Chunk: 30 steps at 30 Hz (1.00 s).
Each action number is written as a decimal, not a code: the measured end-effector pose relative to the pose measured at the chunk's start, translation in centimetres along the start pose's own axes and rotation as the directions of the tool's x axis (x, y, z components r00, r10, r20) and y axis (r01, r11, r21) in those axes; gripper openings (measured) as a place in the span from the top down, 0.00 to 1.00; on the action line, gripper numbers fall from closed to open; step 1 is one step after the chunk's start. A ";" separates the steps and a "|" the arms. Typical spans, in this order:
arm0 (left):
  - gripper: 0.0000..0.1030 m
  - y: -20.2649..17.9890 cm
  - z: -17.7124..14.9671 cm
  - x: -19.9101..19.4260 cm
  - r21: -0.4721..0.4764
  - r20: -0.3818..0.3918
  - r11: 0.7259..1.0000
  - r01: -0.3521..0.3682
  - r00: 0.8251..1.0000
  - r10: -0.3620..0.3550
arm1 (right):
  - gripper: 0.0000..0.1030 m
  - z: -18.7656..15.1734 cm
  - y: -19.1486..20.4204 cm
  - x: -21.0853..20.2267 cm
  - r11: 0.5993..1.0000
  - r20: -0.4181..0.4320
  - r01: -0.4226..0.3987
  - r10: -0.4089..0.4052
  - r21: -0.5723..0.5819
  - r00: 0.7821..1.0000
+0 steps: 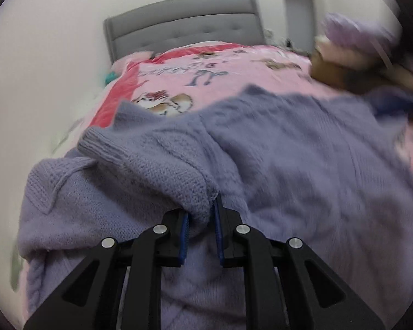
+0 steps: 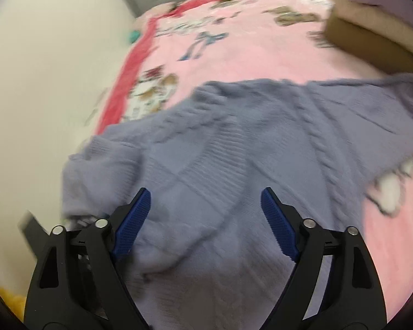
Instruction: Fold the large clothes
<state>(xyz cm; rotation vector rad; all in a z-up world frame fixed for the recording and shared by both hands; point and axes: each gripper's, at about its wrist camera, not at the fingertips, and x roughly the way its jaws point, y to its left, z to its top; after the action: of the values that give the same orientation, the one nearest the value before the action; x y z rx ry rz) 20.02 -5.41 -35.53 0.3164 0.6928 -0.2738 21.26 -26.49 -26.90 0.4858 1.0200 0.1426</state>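
A lavender cable-knit sweater [image 1: 289, 148] lies spread on a pink printed bedspread [image 1: 234, 71]. My left gripper [image 1: 202, 211] is shut on a bunched ribbed edge of the sweater [image 1: 179, 181], which is folded over onto the body. In the right wrist view the sweater [image 2: 247, 148] lies flat under my right gripper [image 2: 205, 203]. The right gripper is open and empty, its blue pads [image 2: 278, 220] wide apart just above the knit.
A grey padded headboard [image 1: 184, 22] stands at the far end against a white wall. Folded brown and lilac clothes [image 2: 371, 30] are stacked at the bed's right side. The bed's left edge has a red border [image 2: 129, 77]. Something yellow [image 2: 11, 305] lies low left.
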 end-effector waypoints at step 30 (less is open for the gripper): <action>0.85 -0.5 -1.2 -0.4 0.211 0.022 0.977 0.008 1.000 -0.013 | 0.88 7.4 15.6 11.9 0.901 -0.478 0.026 -0.255 -0.434 0.840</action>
<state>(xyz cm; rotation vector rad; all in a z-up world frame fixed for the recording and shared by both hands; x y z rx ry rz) 18.85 -5.33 -36.22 0.5112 0.6442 -0.3617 35.46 -11.10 -25.95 -0.0360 1.5189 0.3638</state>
